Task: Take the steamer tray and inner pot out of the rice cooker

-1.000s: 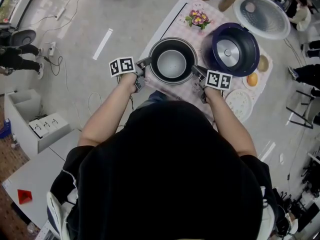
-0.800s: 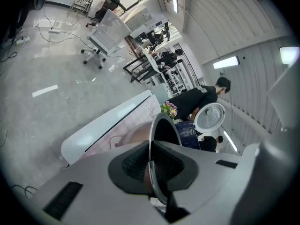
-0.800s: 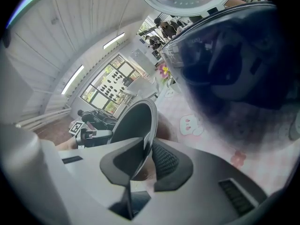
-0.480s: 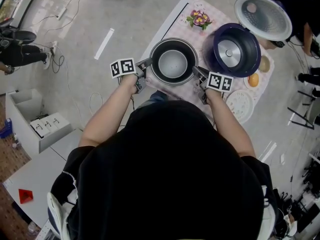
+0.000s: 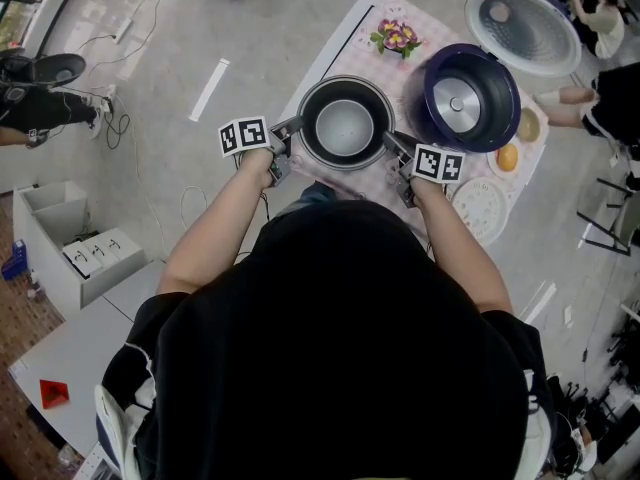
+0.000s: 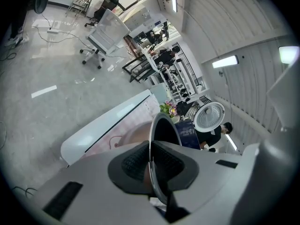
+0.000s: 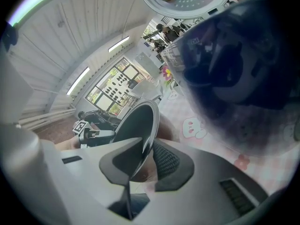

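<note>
On the table (image 5: pixel 340 36): pink checked cloth (image 5: pixel 370 58); inner pot (image 5: pixel 344 123) at its near end.
Around the pot: rice cooker (image 5: pixel 465 98), lid up, at 2 o'clock; flowers (image 5: pixel 397 38) at 1; steamer tray (image 5: pixel 478 208) at 4.
Left gripper (image 6: pixel 151 163): clamped on the pot's rim at 9.
Right gripper (image 7: pixel 145 156): jaws opening, rim between the pads, at 3.
Room: grey floor (image 5: pixel 200 28), cables (image 5: pixel 110 108), white cabinet (image 5: pixel 70 248) at 8.

The bench (image 5: pixel 338 46), white along its left edge, carries a pink checked cloth (image 5: pixel 400 68). At the front of the cloth is the inner pot (image 5: pixel 344 128), with the open rice cooker (image 5: pixel 465 98) just beside it. Potted flowers (image 5: pixel 397 38) stand behind. A white perforated steamer tray (image 5: pixel 478 206), an orange fruit (image 5: pixel 507 158) and a small dish (image 5: pixel 528 125) lie along the right edge.
</note>
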Motion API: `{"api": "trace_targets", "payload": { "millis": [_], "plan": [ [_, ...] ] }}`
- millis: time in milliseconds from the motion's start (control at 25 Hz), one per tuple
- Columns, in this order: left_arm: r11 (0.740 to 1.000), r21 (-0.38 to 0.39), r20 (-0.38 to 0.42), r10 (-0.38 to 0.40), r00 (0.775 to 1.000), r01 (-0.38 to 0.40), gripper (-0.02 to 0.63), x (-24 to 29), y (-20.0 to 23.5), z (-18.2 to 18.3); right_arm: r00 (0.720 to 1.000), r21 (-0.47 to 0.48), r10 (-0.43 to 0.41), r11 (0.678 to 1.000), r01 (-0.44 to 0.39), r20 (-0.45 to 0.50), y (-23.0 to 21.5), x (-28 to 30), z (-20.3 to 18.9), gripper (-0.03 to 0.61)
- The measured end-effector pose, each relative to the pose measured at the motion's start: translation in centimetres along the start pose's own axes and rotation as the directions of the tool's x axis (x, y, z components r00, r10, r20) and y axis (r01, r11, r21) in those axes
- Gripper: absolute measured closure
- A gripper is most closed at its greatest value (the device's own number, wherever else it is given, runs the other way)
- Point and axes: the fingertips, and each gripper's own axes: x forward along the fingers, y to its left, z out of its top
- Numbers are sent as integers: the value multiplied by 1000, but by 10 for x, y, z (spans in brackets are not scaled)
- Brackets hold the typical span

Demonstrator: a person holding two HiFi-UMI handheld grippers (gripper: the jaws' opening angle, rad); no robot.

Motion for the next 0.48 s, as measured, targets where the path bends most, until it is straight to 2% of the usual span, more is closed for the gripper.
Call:
{"api": "trace_targets", "payload": {
  "millis": [160, 320, 480],
  "plan": [
    [1000, 16, -2, -3, 1000, 3, 557, 2, -1, 1, 1000, -42, -10, 999, 10, 2, -2, 1, -1, 488],
    [1000, 28, 3, -14, 1000, 14, 479, 3, -6, 3, 999, -105, -29, 994, 24, -39, 3, 5, -7, 433],
    [999, 51, 23, 2, 1000, -4, 440, 2, -7, 8, 997, -194, -56, 980, 43, -61, 7, 4, -8, 396]
  ]
}}
